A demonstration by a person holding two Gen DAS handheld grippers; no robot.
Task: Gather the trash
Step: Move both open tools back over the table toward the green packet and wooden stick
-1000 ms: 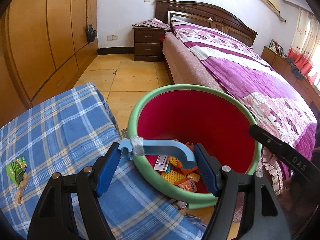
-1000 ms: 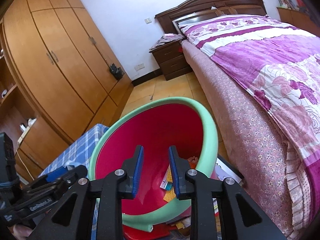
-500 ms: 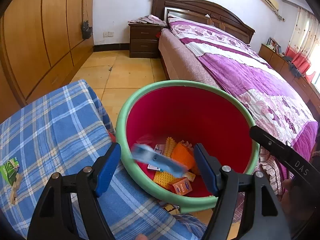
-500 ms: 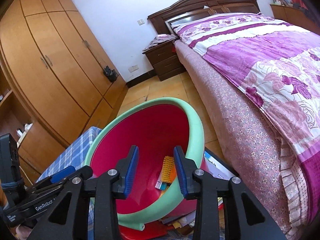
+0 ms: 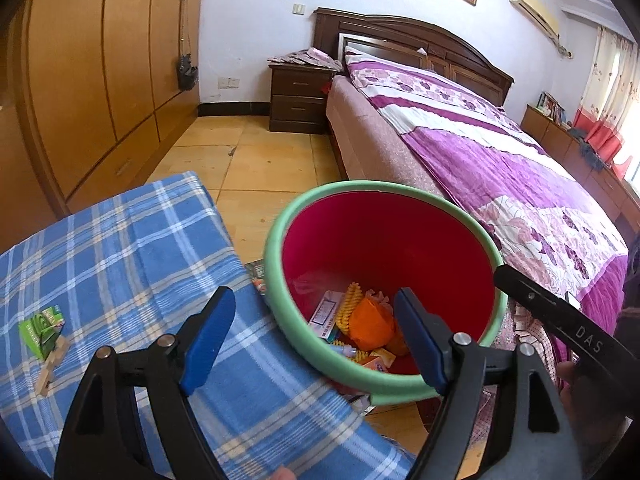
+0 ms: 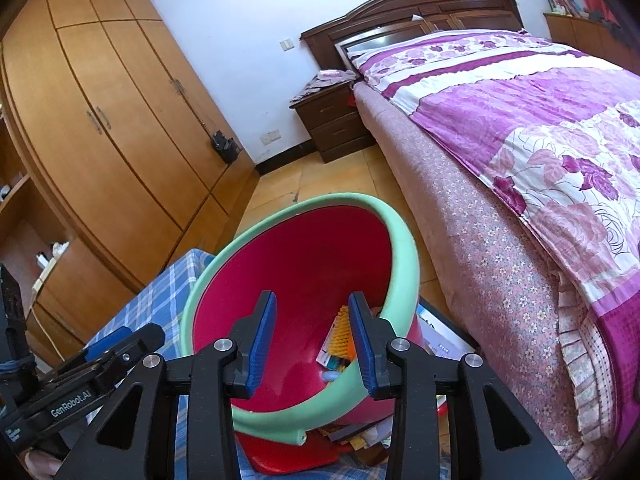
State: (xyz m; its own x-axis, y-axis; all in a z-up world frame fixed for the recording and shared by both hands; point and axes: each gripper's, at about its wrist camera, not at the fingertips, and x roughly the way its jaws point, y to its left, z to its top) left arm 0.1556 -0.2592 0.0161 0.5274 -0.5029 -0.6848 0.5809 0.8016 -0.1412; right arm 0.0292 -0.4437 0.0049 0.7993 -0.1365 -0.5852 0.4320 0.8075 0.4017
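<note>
The left gripper [image 5: 314, 336] hangs with its blue-padded jaws spread wide and nothing between them, poised in the lower middle of its own view over the near rim of the round red plastic bin with a pale green padded rim [image 5: 276, 280]. That spot reads as a drop point: anything let go here would fall straight into the bin, where mixed trash [image 5: 356, 326] already lies at the bottom, an orange crumpled piece, a yellow ridged piece and small printed cartons among it.

The right gripper [image 6: 311, 338] sits at the lower centre of its view, jaws parted with an empty gap, pointing into the same bin. The bin looks tipped toward the blue and white checked cloth [image 5: 120, 248], apparently so its mouth faces the work surface and short drops suffice; what holds it tilted I cannot tell.

At the left edge of the left wrist view, a small green printed carton [image 5: 42, 330] and a pale wooden piece [image 5: 52, 364] touching it lie on the cloth, well apart from the bin. These look like the trash left to collect, and the left gripper is the nearer one.
</note>
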